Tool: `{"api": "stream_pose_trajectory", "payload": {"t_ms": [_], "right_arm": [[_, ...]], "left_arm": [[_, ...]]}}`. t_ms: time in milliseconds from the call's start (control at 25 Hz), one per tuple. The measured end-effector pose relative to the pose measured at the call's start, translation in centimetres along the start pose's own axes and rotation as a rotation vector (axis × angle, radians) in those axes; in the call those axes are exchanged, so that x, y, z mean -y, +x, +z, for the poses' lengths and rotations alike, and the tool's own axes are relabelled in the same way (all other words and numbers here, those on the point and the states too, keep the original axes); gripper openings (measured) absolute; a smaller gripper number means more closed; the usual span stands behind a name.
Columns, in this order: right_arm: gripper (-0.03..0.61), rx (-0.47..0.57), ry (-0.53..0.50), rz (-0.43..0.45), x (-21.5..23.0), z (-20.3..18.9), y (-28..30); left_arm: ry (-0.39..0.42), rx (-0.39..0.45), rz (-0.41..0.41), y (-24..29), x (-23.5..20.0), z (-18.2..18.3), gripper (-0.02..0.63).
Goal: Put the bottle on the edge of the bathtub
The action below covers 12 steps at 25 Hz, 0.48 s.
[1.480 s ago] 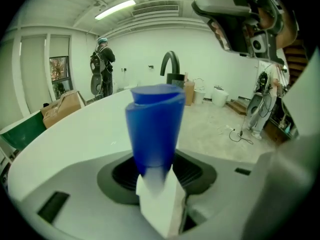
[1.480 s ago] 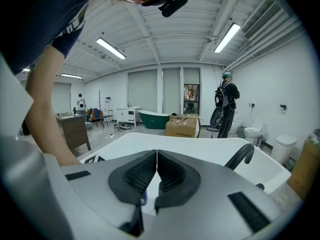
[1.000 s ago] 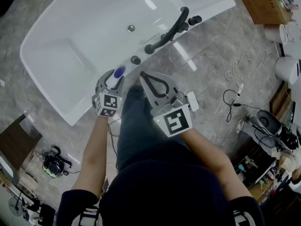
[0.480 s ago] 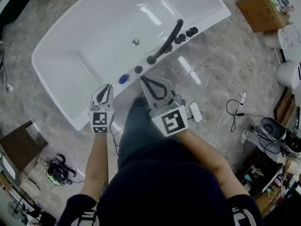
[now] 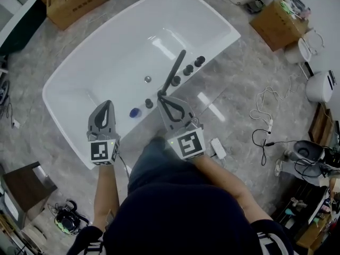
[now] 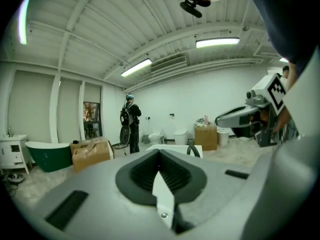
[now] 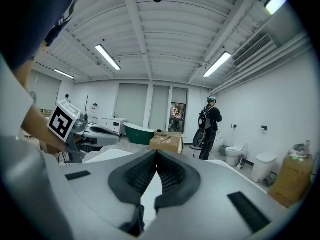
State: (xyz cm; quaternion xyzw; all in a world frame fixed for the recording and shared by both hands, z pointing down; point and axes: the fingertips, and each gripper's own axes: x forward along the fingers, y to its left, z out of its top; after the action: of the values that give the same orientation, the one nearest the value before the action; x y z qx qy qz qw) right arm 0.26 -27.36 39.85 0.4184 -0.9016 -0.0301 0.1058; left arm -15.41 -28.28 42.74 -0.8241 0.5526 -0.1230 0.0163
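Bottle (image 5: 135,112), blue cap up, stands on the near rim of the bathtub (image 5: 106,54), beside a dark knob (image 5: 149,103) and touching neither gripper. The tub's basin shows a drain (image 5: 147,79). Left gripper (image 5: 107,105), just beside the bottle, is closed on nothing; right gripper (image 5: 161,96) likewise. A floor box (image 5: 278,21) holds clutter.
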Motion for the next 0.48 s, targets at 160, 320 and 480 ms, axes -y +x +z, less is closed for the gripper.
{"api": "stream_pose_trajectory", "payload": {"t_ms": [160,320,480], "right_arm": [[0.017,0.052,-0.016,-0.046,1.9,2.7,-0.9],[0.017,0.104,-0.036,-0.108,3.7,5.6,-1.7],[0.017,0.148,-0.039,-0.189,5.8,7.7,-4.1]], "left_arm": [[0.005,0.112,0.017,0.1,-0.2,5.1,0.002],[0.006,0.183,0.004,0.0,0.3,9.4,0.002],[0.028,0.241,-0.088,1.0,3.3,13.6,0.002]]}}
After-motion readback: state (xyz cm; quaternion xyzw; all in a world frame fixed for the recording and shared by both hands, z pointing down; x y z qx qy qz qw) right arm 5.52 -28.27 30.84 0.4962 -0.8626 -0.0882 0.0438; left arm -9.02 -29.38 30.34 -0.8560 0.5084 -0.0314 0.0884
